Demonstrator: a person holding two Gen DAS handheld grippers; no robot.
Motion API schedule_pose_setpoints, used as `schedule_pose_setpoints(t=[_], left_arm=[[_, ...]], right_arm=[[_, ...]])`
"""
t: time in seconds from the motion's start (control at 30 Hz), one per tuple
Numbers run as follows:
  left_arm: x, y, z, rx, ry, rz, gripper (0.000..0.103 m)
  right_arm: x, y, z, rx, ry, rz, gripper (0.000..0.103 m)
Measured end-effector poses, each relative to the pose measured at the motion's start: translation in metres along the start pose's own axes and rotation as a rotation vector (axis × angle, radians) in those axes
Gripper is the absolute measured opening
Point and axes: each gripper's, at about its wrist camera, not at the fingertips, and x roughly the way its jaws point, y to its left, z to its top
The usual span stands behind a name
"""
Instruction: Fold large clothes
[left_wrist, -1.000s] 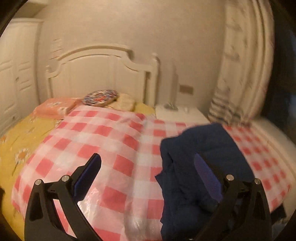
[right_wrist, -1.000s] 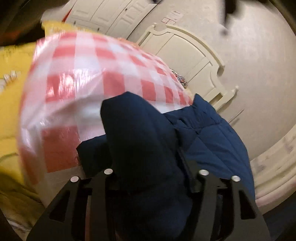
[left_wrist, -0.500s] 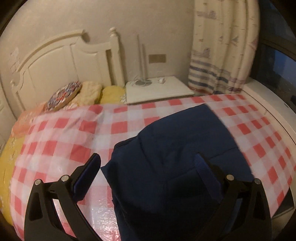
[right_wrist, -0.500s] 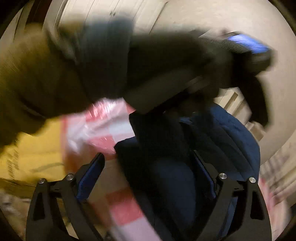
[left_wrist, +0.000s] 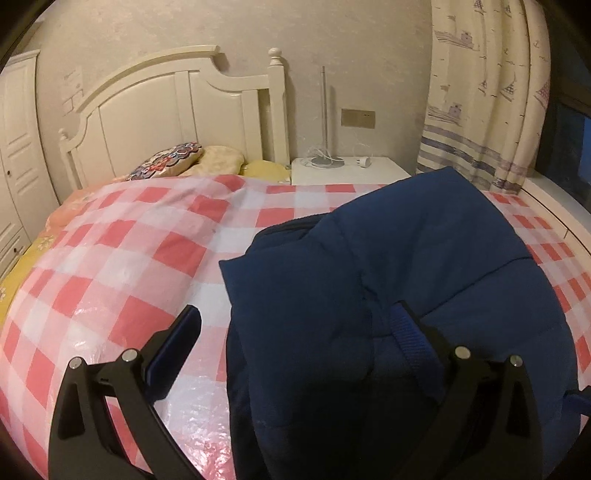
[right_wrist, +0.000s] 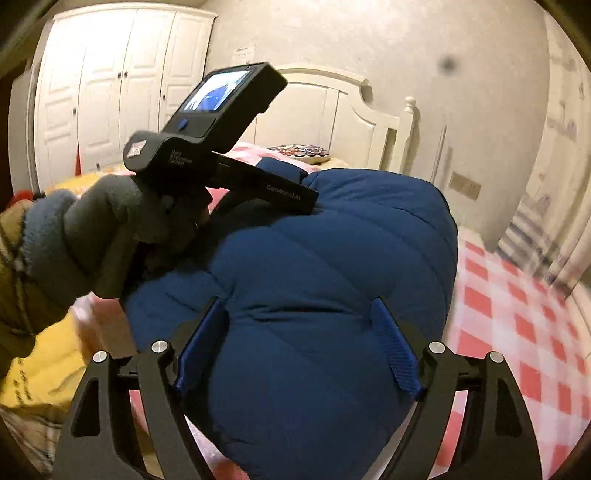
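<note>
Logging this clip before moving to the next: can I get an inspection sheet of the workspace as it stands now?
Surface: bed under a red-and-white checked cover, glossy and wrinkled.
Job's things: navy padded jacket lying bunched on the cover.
Clutter: patterned cushion and pillows by the headboard.
Grippers: left gripper open, jacket fabric between its fingers; right gripper open above the jacket.
Cables: white cord and plug on the nightstand.
Surroundings: wardrobe, curtain, gloved hand.

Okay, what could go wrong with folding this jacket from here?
The puffy navy jacket is bulging between both open grippers, neither gripping it, so the fold may spring open. It lies on a glossy checked plastic sheet, so it could slide. The left gripper and right gripper are close and might bump.
</note>
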Motion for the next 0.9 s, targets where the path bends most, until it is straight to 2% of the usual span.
schedule_pose_setpoints(t=[0.2,0.33,0.5,0.6,0.63,0.7,0.9], left_arm=[[-0.004,-0.002,-0.004,0.008,-0.016,0.056,0.101],[-0.003,-0.001,-0.005,0.003,-0.004,0.063,0.101],[0.003,0.005,-0.004,-0.023,0.03,0.037,0.101],[0.005,0.008,-0.004,-0.038,0.043,0.02,0.101],[0.006,0.008,-0.004,-0.038,0.045,0.02,0.101],[0.006,0.008,-0.004,-0.035,0.048,0.025,0.101],[0.01,0.007,-0.004,-0.031,0.069,0.034,0.101]], right_arm=[[0.0,-0.002,0.006,-0.026,0.018,0.009,0.08],[0.001,0.0,0.0,-0.015,0.033,0.04,0.08],[-0.009,-0.023,0.016,0.014,0.086,0.181,0.079],[-0.019,-0.051,0.033,0.081,0.018,0.122,0.078],[-0.019,-0.069,0.044,0.128,-0.018,0.092,0.074],[-0.009,-0.096,0.061,0.207,-0.032,0.066,0.069],[0.075,-0.15,0.108,0.284,0.064,-0.008,0.065]])
